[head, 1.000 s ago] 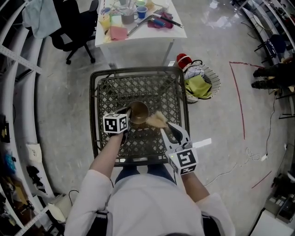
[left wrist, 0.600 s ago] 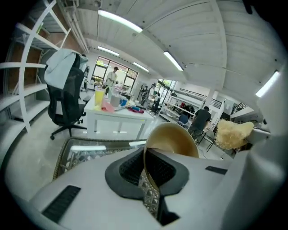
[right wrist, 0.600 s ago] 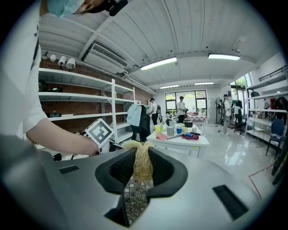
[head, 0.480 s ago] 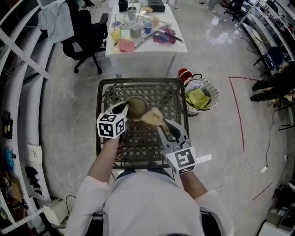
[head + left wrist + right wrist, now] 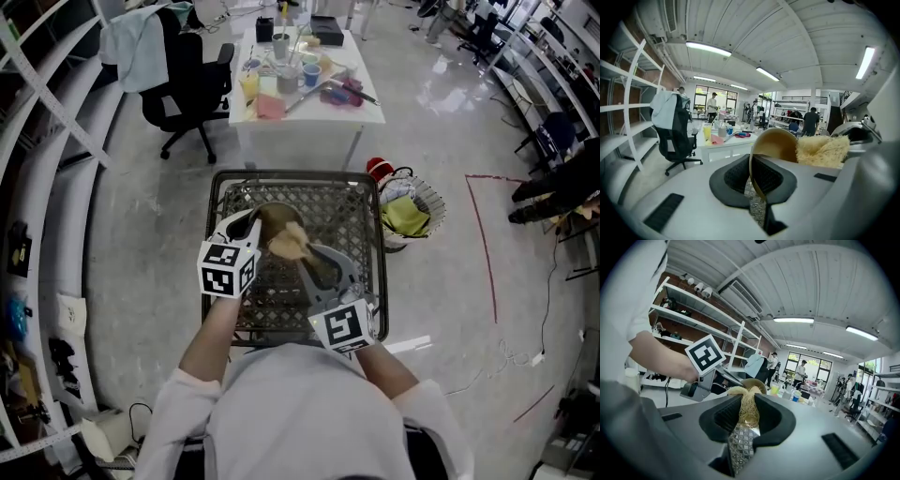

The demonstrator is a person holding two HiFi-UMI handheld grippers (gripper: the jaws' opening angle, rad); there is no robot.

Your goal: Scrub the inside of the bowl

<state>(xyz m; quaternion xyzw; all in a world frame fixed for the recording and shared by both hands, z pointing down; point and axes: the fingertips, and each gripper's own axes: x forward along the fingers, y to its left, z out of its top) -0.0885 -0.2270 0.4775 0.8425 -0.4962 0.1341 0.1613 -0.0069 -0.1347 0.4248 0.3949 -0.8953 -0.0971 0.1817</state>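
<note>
Clamping the round brown bowl (image 5: 274,218) in our left gripper (image 5: 249,221), we are pinching a pale fibrous scrubber (image 5: 287,243) in our right gripper (image 5: 307,255), beside its mouth, over the dark lattice bench (image 5: 349,214).

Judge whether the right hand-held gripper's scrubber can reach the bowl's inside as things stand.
Probably yes: the left hand-held gripper holds the bowl tilted, and the scrubber sits at its open mouth.
</note>
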